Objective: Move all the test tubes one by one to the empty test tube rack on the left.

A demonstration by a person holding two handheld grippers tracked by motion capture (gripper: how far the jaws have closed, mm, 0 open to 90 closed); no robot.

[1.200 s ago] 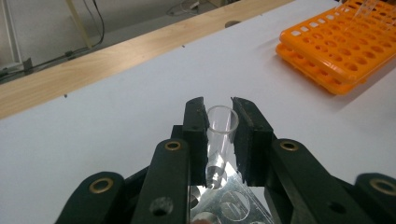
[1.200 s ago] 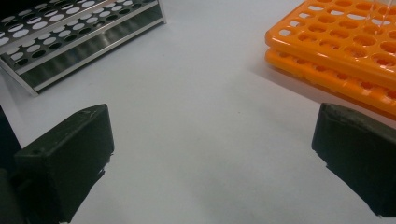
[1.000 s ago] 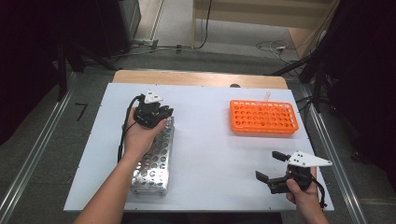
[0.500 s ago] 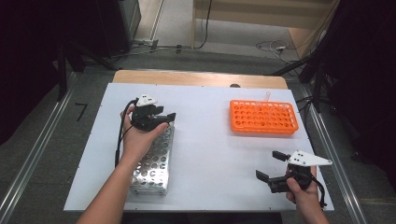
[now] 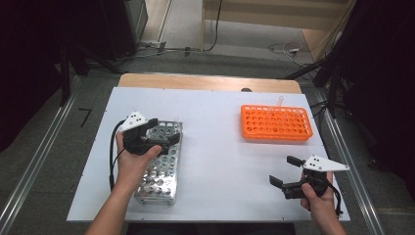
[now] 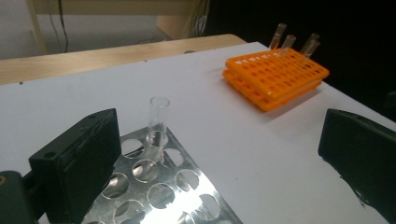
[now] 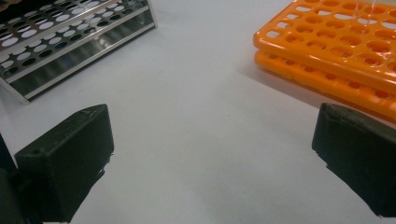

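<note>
On the left half of the white table [image 5: 215, 147], a metal test-tube rack [image 5: 159, 169] lies lengthwise, and the left gripper [image 5: 159, 131] hovers over its far end with its jaws spread wide; they have just been opening, and nothing is pressed between them. In the left gripper view a clear glass test tube [image 6: 158, 122] stands upright in a hole at the far corner of the metal rack [image 6: 154, 186], between the two black jaws but touching neither. On the right half of the table, towards the far edge, sits an orange test-tube rack [image 5: 276, 122]; the left gripper view shows a few more clear tubes [image 6: 293, 43] rising from its far side. The right gripper [image 5: 288, 170] is held near the front right corner of the table, well apart from both racks, its jaws also wide and empty, with bare table [image 7: 201, 140] between them.
</note>
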